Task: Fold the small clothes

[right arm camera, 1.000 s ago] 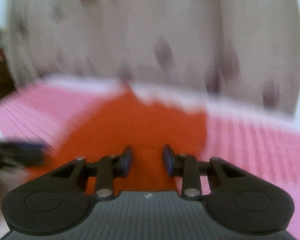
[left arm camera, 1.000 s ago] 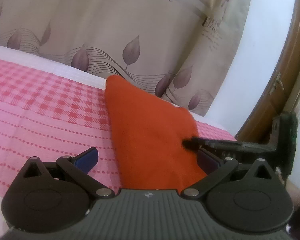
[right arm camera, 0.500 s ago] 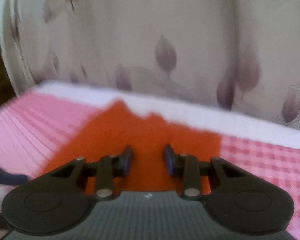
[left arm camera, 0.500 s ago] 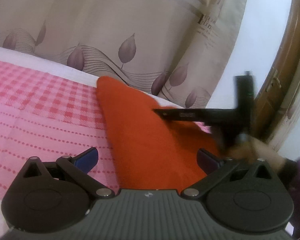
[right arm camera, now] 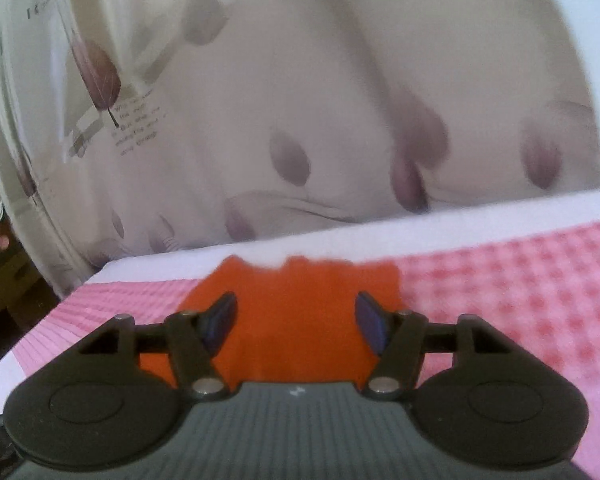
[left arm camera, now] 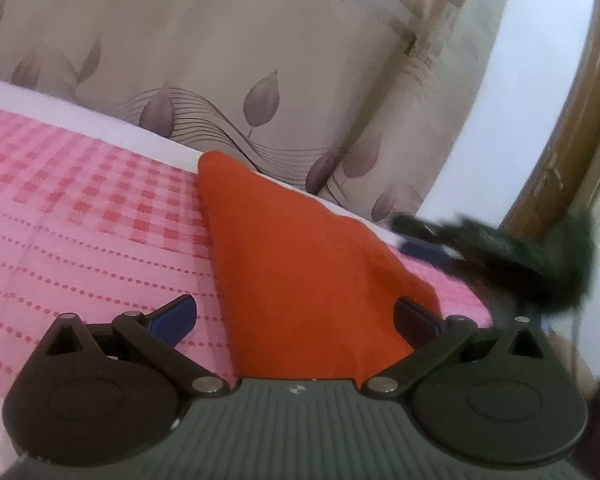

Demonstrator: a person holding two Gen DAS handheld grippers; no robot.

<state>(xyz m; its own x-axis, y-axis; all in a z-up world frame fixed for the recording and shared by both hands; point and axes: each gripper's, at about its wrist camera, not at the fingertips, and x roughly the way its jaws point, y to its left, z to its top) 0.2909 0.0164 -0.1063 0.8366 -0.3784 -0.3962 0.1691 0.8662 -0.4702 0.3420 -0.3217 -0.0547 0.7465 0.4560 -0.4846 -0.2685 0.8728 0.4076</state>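
Bare pink checked bedspread (left arm camera: 80, 216) lies open to the left of the flat orange folded cloth (left arm camera: 296, 264). The beige leaf-print curtain (left arm camera: 220, 60) closes the far edge; the blurred right tongs (left arm camera: 500, 248) stand beside the cloth's right side.

A bedroom: pink checked bedspread (left arm camera: 80, 216), leaf-print curtain (left arm camera: 220, 48) (wooden door (left arm camera: 572, 128) beside)

One orange cloth (left arm camera: 300, 264). One pink checked bedsheet (left arm camera: 80, 216). One leaf-print curtain (left arm camera: 220, 60). One wooden door (left arm camera: 572, 120). Two tongs: left (left arm camera: 296, 318), right (right arm camera: 296, 322).
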